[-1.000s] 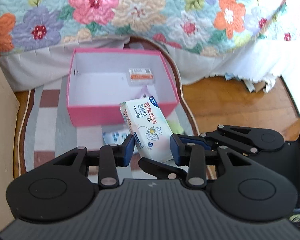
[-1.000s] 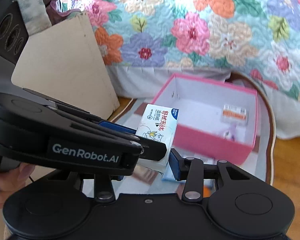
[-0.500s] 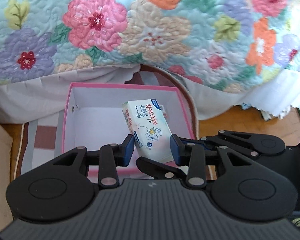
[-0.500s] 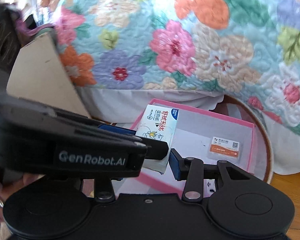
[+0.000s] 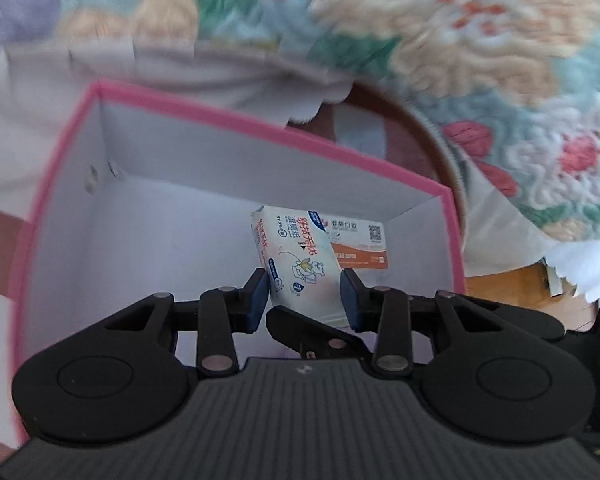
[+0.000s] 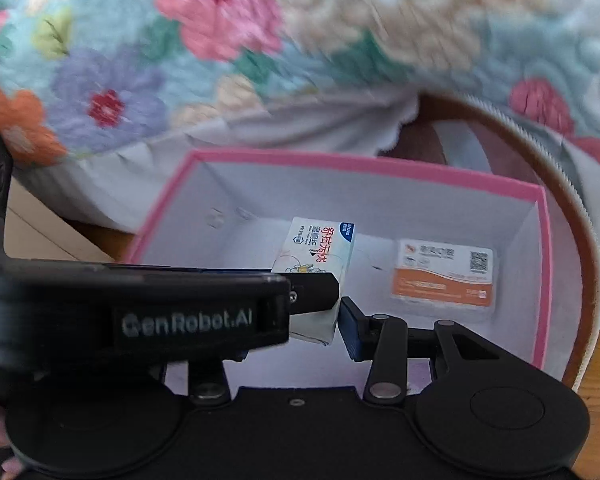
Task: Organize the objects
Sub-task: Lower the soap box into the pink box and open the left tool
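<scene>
The wet-wipe pack (image 5: 300, 268) is clamped by the left gripper (image 5: 304, 300) and right gripper (image 6: 336, 316) inside the pink box (image 5: 260, 128).

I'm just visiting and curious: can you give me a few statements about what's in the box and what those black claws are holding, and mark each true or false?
1. The wipes pack sits between the left gripper's blue pads. True.
2. The box has a green rim. False: it is pink.
3. An orange-and-white packet lies in the box. True.
4. The box stands on a bare table. False: on a rug beside a floral quilt.
5. The wipes pack lies flat on the floor. False: both grippers hold it over the box.
</scene>
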The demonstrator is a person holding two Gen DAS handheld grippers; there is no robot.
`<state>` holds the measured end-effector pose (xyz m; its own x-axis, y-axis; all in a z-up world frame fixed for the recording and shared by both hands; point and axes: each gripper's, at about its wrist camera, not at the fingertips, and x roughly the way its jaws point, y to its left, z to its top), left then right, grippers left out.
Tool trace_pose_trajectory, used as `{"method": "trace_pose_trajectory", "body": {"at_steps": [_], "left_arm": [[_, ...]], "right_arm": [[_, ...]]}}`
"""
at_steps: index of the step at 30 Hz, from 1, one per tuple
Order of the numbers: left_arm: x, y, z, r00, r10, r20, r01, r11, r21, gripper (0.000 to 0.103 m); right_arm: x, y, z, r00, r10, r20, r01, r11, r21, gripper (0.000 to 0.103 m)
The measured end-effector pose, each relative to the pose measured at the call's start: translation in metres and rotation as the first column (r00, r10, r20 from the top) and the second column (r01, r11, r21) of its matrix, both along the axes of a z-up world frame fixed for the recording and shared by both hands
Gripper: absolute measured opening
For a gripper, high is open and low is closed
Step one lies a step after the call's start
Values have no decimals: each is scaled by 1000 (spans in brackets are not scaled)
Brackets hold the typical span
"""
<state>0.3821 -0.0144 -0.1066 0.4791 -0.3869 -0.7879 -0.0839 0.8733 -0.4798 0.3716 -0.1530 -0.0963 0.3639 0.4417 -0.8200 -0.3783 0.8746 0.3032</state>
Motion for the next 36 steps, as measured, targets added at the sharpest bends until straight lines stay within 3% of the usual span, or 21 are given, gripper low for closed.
{"method": "trace_pose_trajectory", "body": {"at_steps": [9, 17, 19, 21, 23, 25, 28, 33, 36], "left_arm": [[19, 2, -30, 1000, 12, -27, -12, 1000, 0, 34], [25, -1, -51, 998, 21, -61, -21, 1000, -15, 28], [27, -1, -51, 998, 32, -60, -32, 999, 9, 28], [23, -4, -46, 998, 52, -42, -48, 996, 81, 28], [15, -6, -40, 999, 44, -16, -42, 989, 143, 28], [7, -5, -35, 999, 28, -19, -25, 989, 145, 28], [-8, -4, -25, 999, 2, -36, 3, 989, 150, 32], [-34, -5, 1, 992, -74, -104, 99, 959, 264, 32], [-55, 0, 24, 989, -116, -92, 137, 953, 271, 32]], "right_arm": [[26, 3, -29, 999, 9, -48, -10, 1000, -19, 48], [39, 11, -47, 995, -27, -91, 16, 994, -111, 47], [41, 11, -49, 994, -45, -103, 31, 991, -129, 47], [40, 10, -48, 993, -47, -107, 31, 989, -142, 47], [34, 4, -43, 994, -45, -103, 31, 990, -134, 48], [23, -6, -34, 995, -51, -88, 41, 993, -114, 55], [1, -18, -17, 999, -25, -46, 20, 996, -90, 55], [-34, -33, 15, 1000, -11, -14, 11, 1000, -15, 55], [-49, -40, 34, 1000, 6, 7, -6, 1000, -1, 55]]}}
